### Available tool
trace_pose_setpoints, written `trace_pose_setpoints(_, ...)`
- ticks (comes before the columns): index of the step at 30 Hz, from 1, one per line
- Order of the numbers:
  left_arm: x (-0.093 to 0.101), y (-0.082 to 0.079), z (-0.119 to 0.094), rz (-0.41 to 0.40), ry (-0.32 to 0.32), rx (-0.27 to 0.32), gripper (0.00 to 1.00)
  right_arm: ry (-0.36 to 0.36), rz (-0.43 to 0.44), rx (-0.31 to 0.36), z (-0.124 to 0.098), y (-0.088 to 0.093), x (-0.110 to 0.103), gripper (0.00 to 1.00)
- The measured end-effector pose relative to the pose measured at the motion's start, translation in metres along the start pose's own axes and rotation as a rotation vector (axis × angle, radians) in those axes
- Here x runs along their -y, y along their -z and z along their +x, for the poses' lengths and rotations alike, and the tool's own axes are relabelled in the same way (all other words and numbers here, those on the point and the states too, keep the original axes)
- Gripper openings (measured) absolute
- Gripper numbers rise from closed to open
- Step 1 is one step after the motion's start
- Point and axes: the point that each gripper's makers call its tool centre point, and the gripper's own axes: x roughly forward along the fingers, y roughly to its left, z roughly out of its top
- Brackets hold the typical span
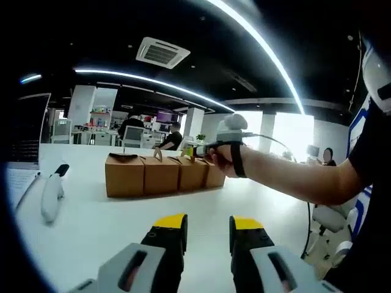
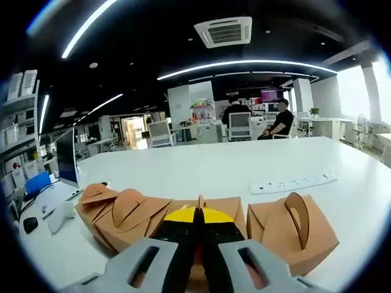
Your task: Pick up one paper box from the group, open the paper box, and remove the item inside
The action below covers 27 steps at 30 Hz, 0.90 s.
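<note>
A big white table (image 1: 110,226) holds a row of four brown paper boxes with fold-up handles (image 1: 162,173). In the left gripper view, the left gripper (image 1: 208,223) hangs over the table in front of the row, its yellow-tipped jaws a little apart and holding nothing. A person's hand (image 1: 223,155) reaches to the row's far end. In the right gripper view, the right gripper (image 2: 197,221) is squeezed tight on the middle box's (image 2: 229,210) top flap. A white power strip (image 2: 293,181) lies behind the boxes.
</note>
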Motion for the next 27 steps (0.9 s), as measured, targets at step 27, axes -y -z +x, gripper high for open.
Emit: trace_pose_setpoints(27, 0.002, -0.007, 0.001, 0.003, 0.029, 0.024, 0.3, -0.003, -0.035, 0.041, -0.008, -0.022, -0.011, 0.02)
